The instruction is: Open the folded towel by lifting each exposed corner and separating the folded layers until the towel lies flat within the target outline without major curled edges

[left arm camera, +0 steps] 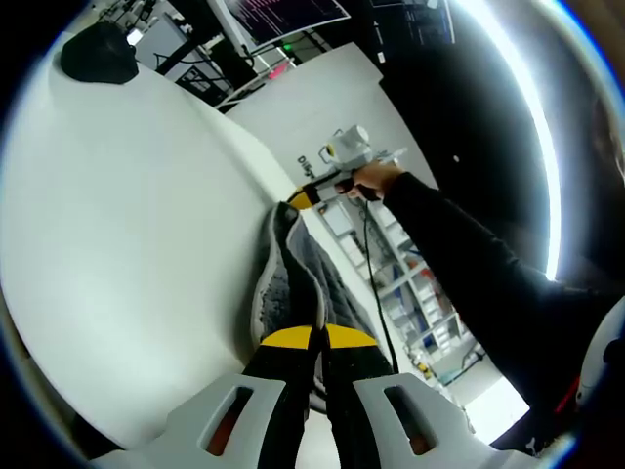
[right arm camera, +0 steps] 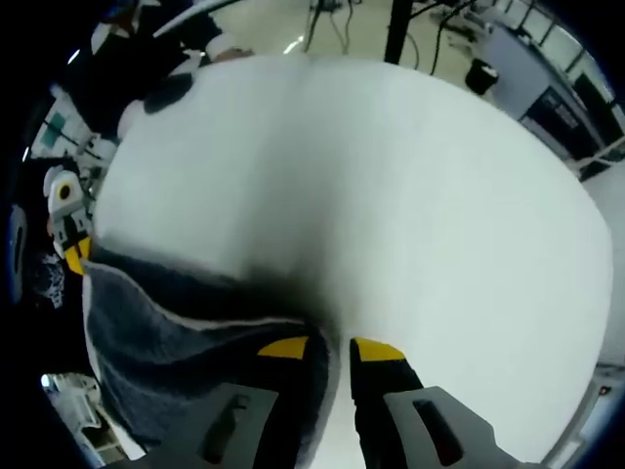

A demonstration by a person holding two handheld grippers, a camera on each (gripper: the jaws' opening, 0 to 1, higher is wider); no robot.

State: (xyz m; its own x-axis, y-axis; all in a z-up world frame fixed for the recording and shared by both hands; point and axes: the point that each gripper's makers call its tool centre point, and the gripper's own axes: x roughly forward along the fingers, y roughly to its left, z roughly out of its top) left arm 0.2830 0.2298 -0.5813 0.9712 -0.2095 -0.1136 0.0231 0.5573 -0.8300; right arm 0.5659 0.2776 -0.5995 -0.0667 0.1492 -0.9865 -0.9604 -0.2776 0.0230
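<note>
A grey towel (left arm camera: 293, 278) hangs stretched between my two grippers over the white table (left arm camera: 127, 225). My left gripper (left arm camera: 317, 339), yellow-tipped, is shut on the towel's near end. At the far end, the right gripper (left arm camera: 305, 197) pinches the other corner, held by a person's hand (left arm camera: 376, 179). In the right gripper view, the towel (right arm camera: 166, 332) spreads to the lower left, with its pale edge caught in my right gripper (right arm camera: 330, 350). The left gripper (right arm camera: 70, 239) sits at the towel's far left corner. The table (right arm camera: 391, 195) lies beyond.
A black object (left arm camera: 98, 54) rests near the table's far edge, also visible as a dark object (right arm camera: 171, 93) in the right gripper view. A monitor (left arm camera: 283, 15) and shelving (left arm camera: 410, 293) stand past the table. A dark sleeve (left arm camera: 469, 264) crosses the right side.
</note>
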